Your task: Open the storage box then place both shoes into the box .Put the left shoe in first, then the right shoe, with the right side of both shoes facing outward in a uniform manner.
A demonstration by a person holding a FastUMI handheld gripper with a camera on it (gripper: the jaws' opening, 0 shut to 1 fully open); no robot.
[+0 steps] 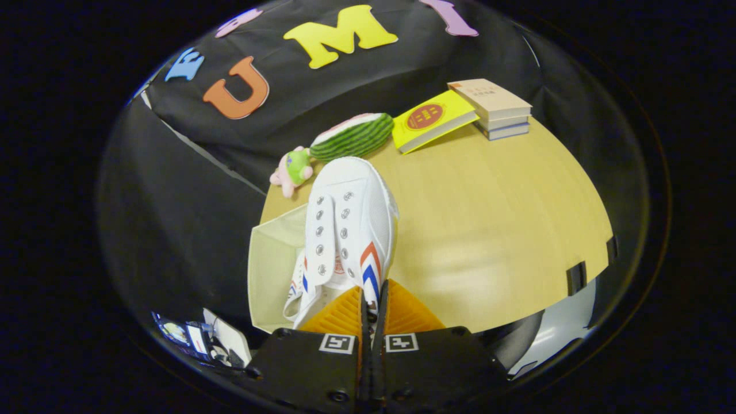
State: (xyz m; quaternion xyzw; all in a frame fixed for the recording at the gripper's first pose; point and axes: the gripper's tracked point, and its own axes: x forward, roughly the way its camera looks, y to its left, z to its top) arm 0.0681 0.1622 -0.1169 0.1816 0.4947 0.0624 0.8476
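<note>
The white shoe [351, 230] hangs in your gripper [374, 299], with its toe pointing away from you toward the striped watermelon toy [353, 137]. The two orange fingers [339, 315] are squeezed together on the shoe's side wall, close to the red and blue stripes. The shoe sits half over the open storage box [273, 264] and half over the wooden table [489, 218]. I think another shoe is already in the box, because a second white side with stripes peeks out beside the one you hold, but it is hard to be sure. You only pinch a thin edge, so the shoe could slip or swing as you lower it. It could also catch on the box wall and land turned the wrong way. The heel is hidden behind the fingers, and the bottom of the box is covered, so you cannot see how much room is left.
</note>
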